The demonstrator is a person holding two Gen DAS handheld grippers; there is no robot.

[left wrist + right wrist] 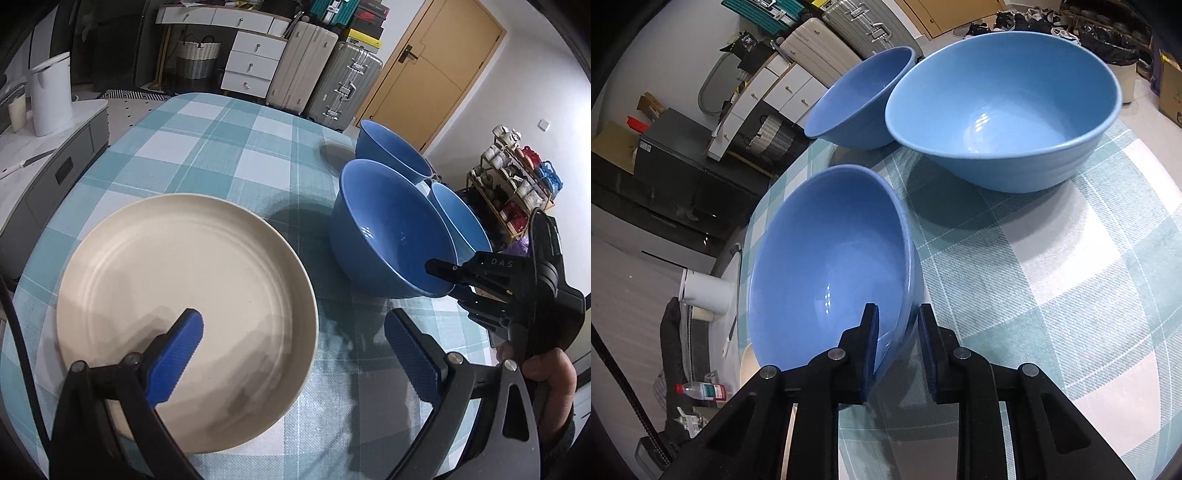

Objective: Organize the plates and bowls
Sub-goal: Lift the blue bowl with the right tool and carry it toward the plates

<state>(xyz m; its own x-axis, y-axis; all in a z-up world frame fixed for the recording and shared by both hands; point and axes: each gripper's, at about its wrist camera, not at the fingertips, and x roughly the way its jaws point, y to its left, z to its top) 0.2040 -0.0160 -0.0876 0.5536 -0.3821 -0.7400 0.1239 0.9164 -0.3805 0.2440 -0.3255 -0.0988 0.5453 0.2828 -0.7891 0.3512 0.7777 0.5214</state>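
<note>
A cream plate (184,314) lies on the checked tablecloth (221,147) in the left wrist view. My left gripper (293,321) hangs open above the plate's right edge, one blue pad over the plate and the other over the cloth. Three blue bowls stand to the right. My right gripper (443,277) pinches the rim of the nearest blue bowl (388,229). In the right wrist view that bowl (831,266) is tilted, with my right gripper (898,312) shut on its rim, one pad inside and one outside. Beyond it sit a larger bowl (1004,110) and a smaller bowl (860,99).
Suitcases (325,74) and white drawers (255,62) stand past the table's far edge. A rack of cups (517,173) is off the right side. A white jug (51,96) stands on a grey cabinet at left. A hand (546,373) holds the right gripper.
</note>
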